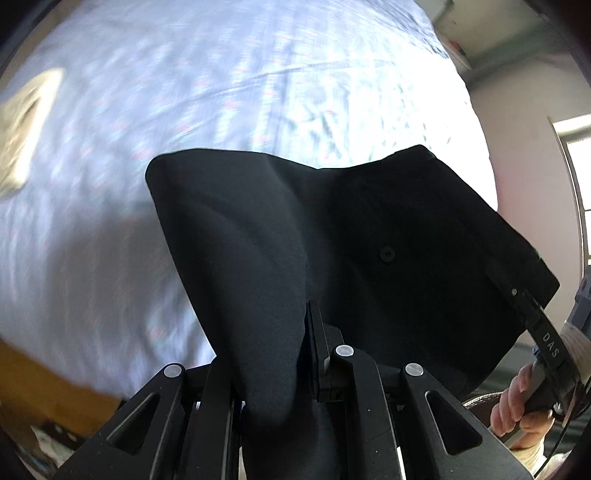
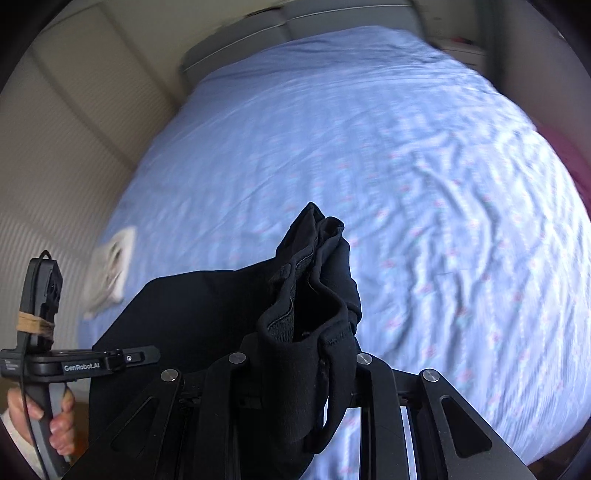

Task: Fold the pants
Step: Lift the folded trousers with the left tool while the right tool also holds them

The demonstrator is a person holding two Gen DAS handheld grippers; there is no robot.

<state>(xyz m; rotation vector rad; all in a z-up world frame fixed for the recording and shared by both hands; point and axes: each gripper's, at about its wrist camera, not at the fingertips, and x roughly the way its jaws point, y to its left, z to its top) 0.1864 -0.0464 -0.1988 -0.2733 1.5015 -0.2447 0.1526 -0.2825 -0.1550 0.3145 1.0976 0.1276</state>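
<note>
Black pants (image 1: 369, 229) hang in the air over the bed, stretched between both grippers. My left gripper (image 1: 304, 332) is shut on one upper edge of the pants, and cloth drapes over its left finger. In the left wrist view my right gripper (image 1: 517, 295) clamps the far right corner, held by a hand (image 1: 517, 406). In the right wrist view the pants (image 2: 192, 314) bunch up thickly between the fingers of my right gripper (image 2: 306, 332), which is shut on them. At the left of that view my left gripper (image 2: 147, 356) pinches the pants' other edge.
A bed with a light blue patterned sheet (image 2: 406, 147) lies below, with a grey headboard (image 2: 295, 22) at the far end. A small whitish item (image 2: 110, 266) lies on the sheet at the left. A wall panel (image 2: 55, 166) runs along the left.
</note>
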